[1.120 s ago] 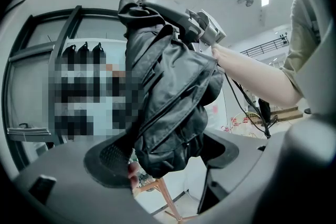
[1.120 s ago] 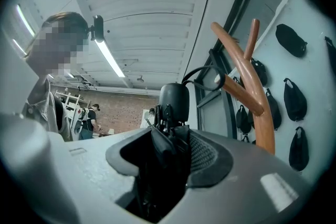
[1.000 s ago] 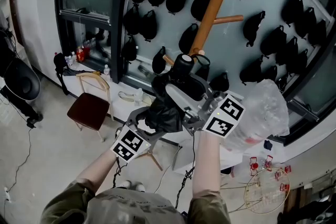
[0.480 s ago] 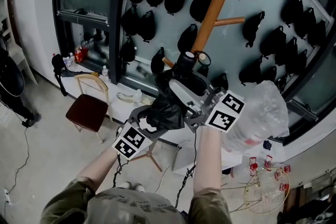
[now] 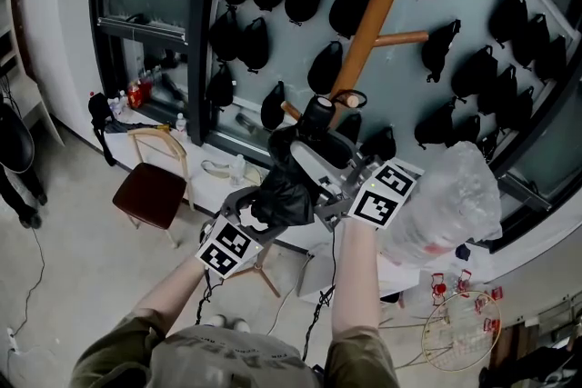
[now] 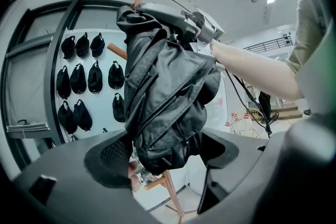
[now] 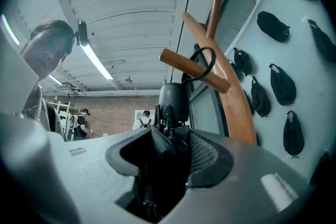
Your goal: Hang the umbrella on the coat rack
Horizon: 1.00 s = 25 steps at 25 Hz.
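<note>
Clamping folded black umbrella (image 5: 289, 188) near handle (image 7: 173, 101) with right hand-held gripper (image 7: 170, 157), around canopy (image 6: 168, 97) with left hand-held gripper (image 6: 164, 155), strap loop (image 7: 208, 56) right at coat rack (image 5: 373, 9) peg (image 7: 190, 69).

A: Left gripper (image 6: 165, 155)?
B: Jaws clamped on the umbrella (image 6: 168, 92), at its bundled lower end. Left forearm (image 5: 173, 286) bare, reaching up from below the umbrella.
A: Right gripper (image 7: 169, 159)?
B: Pads pinch the umbrella just under its handle, tilted slightly upward. Right forearm (image 5: 353, 277) bare, rising to the right of the umbrella.
</note>
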Each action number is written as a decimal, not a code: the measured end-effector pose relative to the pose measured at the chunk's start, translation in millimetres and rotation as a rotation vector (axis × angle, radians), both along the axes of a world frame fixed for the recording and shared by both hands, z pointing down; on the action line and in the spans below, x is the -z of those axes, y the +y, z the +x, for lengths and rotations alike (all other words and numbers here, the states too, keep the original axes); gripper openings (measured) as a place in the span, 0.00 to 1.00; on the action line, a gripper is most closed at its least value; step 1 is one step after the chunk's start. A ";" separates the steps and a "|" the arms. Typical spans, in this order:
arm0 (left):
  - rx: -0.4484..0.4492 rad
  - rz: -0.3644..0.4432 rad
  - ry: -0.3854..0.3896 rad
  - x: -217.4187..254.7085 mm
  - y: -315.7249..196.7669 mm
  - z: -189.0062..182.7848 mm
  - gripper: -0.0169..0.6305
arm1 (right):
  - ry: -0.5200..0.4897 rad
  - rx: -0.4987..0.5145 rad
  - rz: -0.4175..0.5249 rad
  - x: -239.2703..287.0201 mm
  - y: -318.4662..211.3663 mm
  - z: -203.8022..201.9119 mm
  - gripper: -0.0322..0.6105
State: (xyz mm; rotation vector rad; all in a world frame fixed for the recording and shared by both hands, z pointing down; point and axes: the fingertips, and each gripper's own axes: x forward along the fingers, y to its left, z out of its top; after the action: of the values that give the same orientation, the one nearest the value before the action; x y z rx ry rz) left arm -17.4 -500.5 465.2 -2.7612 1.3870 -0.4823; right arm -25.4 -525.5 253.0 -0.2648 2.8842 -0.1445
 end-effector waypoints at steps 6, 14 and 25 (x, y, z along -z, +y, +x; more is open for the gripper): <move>0.004 -0.030 -0.017 -16.8 -5.6 1.4 0.62 | 0.013 -0.041 -0.040 -20.8 -16.6 2.1 0.36; -0.015 -0.063 -0.031 -41.6 -9.1 7.6 0.62 | 0.065 -0.124 -0.064 -53.4 -33.7 9.6 0.36; -0.020 -0.087 -0.014 -61.0 -11.0 6.5 0.62 | 0.124 -0.237 -0.006 -74.5 -44.2 19.8 0.37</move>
State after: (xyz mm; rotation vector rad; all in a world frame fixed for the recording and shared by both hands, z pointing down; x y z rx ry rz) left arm -10.9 -511.5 526.2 -2.8305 1.3669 -0.5739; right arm -5.6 -569.7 327.4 -0.6345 2.9445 -0.0969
